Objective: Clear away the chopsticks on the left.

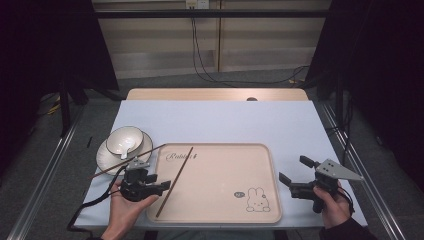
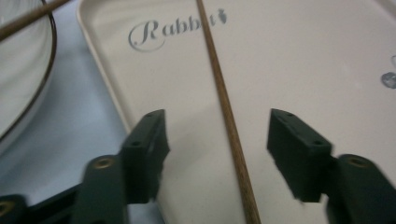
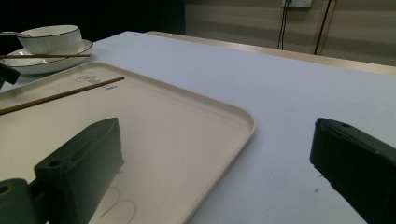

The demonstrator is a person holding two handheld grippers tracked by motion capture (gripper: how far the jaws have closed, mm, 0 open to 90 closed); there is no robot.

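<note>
Two brown wooden chopsticks are in sight. One chopstick lies loose on the cream tray, running from the "Rabbit" lettering at the far left of the tray down to its near left edge; in the left gripper view this same chopstick passes between the two black jaws without either pad touching it. The other chopstick rests across the rim of the white saucer and slants down to the counter on the near side. There is one saucer, and one white bowl with a dark rim stands on it, with a white spoon lying inside the bowl. The single tray carries a small rabbit drawing near its near right corner. The left gripper, held in the person's left hand at the tray's near left edge, has its jaws spread apart around the tray chopstick, gripping nothing. The right gripper, held in the right hand over the counter just right of the tray, also has its jaws spread wide and empty; its own view shows one jaw over the tray's corner and the other over the pale blue counter.
</note>
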